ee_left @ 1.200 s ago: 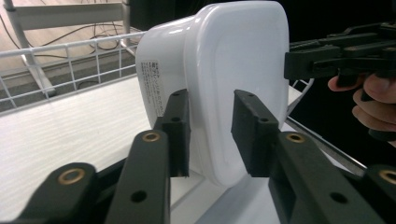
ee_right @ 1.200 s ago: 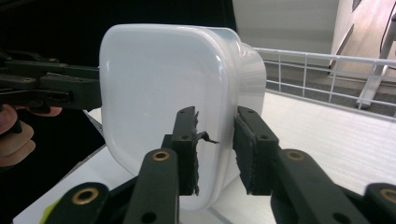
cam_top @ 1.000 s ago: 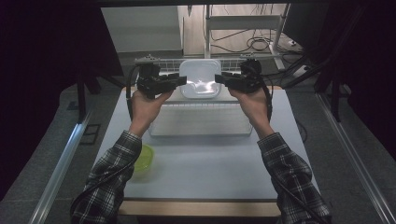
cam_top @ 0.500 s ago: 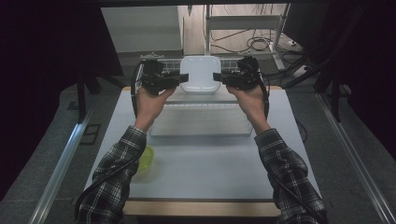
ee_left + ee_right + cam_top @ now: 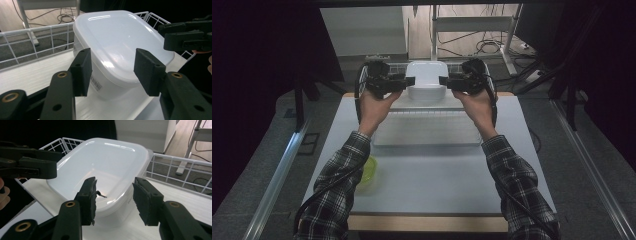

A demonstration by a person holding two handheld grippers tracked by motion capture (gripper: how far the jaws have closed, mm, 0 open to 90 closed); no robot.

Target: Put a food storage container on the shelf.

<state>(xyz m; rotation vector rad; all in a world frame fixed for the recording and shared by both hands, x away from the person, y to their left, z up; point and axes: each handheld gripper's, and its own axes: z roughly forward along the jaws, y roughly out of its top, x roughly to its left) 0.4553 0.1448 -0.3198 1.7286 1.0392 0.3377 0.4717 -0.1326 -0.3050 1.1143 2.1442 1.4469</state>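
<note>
A white plastic box with a lid (image 5: 426, 80) sits on the shelf of a white wire rack (image 5: 398, 67) at the table's far edge. My left gripper (image 5: 407, 81) is at the box's left end and my right gripper (image 5: 445, 81) at its right end, pointing at each other. In the left gripper view the jaws (image 5: 113, 72) straddle the rim of the box (image 5: 117, 42) without pressing it. The right gripper (image 5: 116, 201) also stands apart around the rim (image 5: 105, 167). Both pairs of jaws have just been opening.
The wire rack's rails (image 5: 37, 42) (image 5: 175, 167) fence the box on its far side. A white ridged tray (image 5: 427, 131) lies on the table just in front of the rack. A yellow-green bowl (image 5: 369, 170) sits under the left forearm. Dark floor surrounds the table.
The box, held slightly nearer with glare on its lid a second ago, now rests level on the rack shelf. Both hands have edged a little toward the far side.
</note>
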